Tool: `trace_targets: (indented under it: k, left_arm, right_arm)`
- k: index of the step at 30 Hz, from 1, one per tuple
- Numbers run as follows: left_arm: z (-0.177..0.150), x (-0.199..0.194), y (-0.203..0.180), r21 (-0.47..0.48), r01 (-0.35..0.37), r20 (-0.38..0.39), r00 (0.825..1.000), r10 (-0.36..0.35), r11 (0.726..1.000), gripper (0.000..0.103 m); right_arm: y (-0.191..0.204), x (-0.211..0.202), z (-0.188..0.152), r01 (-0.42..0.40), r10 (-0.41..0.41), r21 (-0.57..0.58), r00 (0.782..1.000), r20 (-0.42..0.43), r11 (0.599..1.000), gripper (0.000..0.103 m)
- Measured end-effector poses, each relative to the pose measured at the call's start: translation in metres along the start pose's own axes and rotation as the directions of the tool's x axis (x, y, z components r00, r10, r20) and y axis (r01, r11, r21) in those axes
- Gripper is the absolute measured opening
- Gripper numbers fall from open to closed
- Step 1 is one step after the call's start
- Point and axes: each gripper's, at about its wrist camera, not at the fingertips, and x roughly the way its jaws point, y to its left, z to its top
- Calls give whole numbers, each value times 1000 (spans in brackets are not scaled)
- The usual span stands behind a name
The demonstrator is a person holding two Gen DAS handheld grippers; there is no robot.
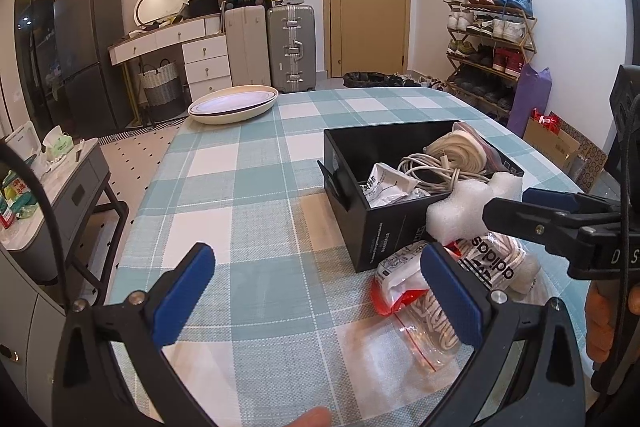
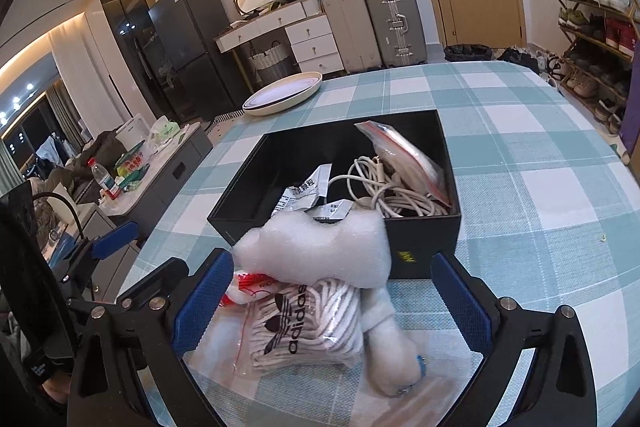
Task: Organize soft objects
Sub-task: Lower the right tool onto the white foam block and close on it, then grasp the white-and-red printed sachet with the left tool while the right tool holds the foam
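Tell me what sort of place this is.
Most likely a lived-in room of a home, used for dining and storage. A table with a checked tablecloth stands in front of stacked suitcases, a full shoe rack and a dark fridge.

A lumpy white foam piece rests on the bagged adidas item, against the black box.

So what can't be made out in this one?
- Black box floor: both views, covered by white cable, paper packets and zip bag.
- Zip bag contents under adidas bag: left wrist, left gripper finger blocks them.
- Packet print: too small.
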Motion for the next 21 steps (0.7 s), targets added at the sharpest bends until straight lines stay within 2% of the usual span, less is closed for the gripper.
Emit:
trace_targets:
  k: [7,10,14,21]
  left_arm:
    - [-1,2,2,1,-4,-8,1000,4,1000,103]
    - [-1,3,2,2,-3,-9,1000,3,1000,103]
    - [-1,3,2,3,-3,-9,1000,3,1000,103]
    - [-2,6,0,5,9,-17,1000,-9,1000,103]
  right_arm:
    - [-2,10,2,-12,13,67,1000,-21,998,97]
    - [-5,15,3,-1,4,98,999,-40,995,83]
    - [-8,15,3,-27,31,112,999,-34,993,75]
    - [-17,5,0,-45,46,107,999,-8,993,72]
